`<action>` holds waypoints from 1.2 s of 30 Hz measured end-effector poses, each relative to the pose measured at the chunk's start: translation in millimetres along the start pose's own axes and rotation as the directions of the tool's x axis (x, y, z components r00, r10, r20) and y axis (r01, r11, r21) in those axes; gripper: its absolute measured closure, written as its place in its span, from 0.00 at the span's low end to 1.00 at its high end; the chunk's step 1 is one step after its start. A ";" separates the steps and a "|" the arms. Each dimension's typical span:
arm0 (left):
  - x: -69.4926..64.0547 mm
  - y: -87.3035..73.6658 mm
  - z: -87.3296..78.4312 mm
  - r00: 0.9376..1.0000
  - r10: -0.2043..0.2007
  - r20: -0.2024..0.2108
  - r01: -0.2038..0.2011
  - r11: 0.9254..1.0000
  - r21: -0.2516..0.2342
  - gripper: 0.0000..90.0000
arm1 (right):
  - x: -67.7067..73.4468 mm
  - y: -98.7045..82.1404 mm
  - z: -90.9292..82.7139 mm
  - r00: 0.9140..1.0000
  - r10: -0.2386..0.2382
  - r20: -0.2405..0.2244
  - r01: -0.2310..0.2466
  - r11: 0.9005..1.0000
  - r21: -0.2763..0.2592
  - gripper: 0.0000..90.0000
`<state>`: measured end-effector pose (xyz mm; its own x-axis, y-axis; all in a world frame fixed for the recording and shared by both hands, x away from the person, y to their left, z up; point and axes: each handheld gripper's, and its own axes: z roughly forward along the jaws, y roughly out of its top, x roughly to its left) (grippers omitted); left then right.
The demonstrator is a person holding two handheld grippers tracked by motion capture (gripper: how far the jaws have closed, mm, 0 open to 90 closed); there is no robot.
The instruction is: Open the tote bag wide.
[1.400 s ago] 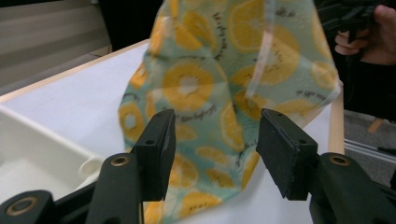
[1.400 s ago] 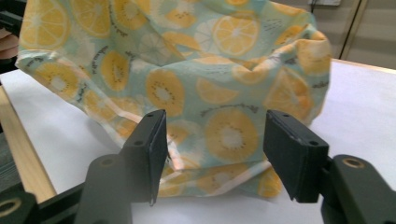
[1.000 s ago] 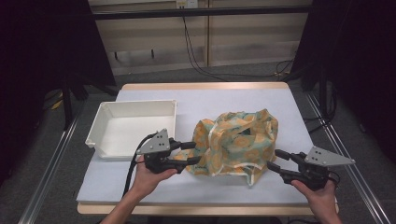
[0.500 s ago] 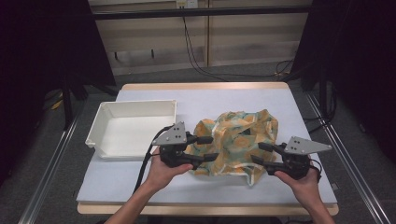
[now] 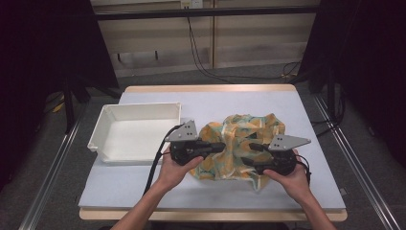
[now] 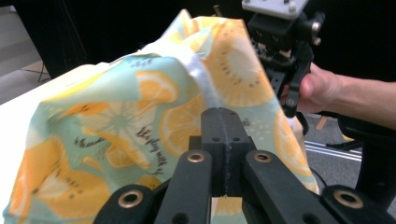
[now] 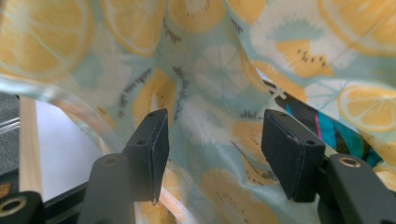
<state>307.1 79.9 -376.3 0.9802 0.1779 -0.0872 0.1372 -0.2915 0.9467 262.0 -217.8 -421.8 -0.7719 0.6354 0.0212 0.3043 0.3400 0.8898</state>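
Jaws on your left gripper [image 5: 221, 146] have just been closing and are now sitting pressed together, pad flat against pad in the left gripper view; a sliver of the citrus-print cloth [image 5: 242, 143] shows at the base of the pads, so you appear to be pinching a fold of its left side, though how much fabric is caught is hard to tell. Your right gripper [image 7: 212, 154] has just been opening wider, and its jaws are standing well apart with the cloth hanging loose between and behind them, the pads pressing on nothing. Since the earlier frames, both of your hands have been drawing inward, the right one coming in from the near right corner of the table [image 5: 306, 110] to the cloth's right edge. That is leaving you, by my reading, with one side secured and the other still to be grasped before you can lift or spread anything. The cloth is lying crumpled in a soft mound right of centre on the table, just beside the white tray [image 5: 103, 132] but not touching it. It is thin, limp woven fabric, pale mint printed with orange and yellow citrus slices, folding into rounded ridges. The tray is rigid, shallow and rectangular with sloped walls, and the table's surface is matte and pale.
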 end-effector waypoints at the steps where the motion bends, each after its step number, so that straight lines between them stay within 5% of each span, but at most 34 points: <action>1: 0.9 -0.4 -1.0 1.000 0.005 -0.015 -0.005 1.000 0.001 1.00 | -0.7 -1.5 1.2 1.000 0.009 -0.003 -0.009 1.000 0.004 0.47; 8: 9.2 -4.9 -3.2 0.999 -0.027 -0.034 0.026 1.000 -0.004 1.00 | -4.0 -10.1 9.2 1.000 0.010 0.000 -0.010 0.999 0.045 0.56; 15: 18.2 -10.7 -6.4 0.997 -0.054 -0.052 0.053 0.999 -0.007 0.98 | -8.8 -16.4 14.0 0.999 0.028 -0.019 -0.027 0.998 0.059 0.99; 20: 11.6 -4.2 -17.2 0.997 -0.045 -0.061 0.043 0.998 -0.036 0.91 | -6.6 -16.2 11.1 0.998 0.030 -0.049 -0.026 0.998 0.062 1.00; 27: -13.0 20.9 -30.6 0.999 0.045 -0.027 -0.047 0.996 -0.073 0.73 | 0.3 -11.9 -1.4 0.998 0.023 -0.064 -0.021 0.999 0.027 1.00; 29: -19.4 27.3 -25.8 0.998 0.068 0.003 -0.067 0.995 -0.075 0.68 | 0.1 -11.5 -2.8 0.998 0.028 -0.062 -0.027 0.999 0.023 1.00; 36: -23.6 33.2 -0.5 0.996 0.093 0.007 -0.092 0.995 -0.029 0.47 | 1.2 -11.1 0.6 0.997 0.029 -0.072 -0.027 0.999 0.027 1.00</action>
<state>288.4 66.4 -342.6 0.9897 0.1435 -0.0015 0.0419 -0.2793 0.9593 258.1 -220.5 -431.9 -0.8009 0.5934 0.0798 0.3399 0.3410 0.8765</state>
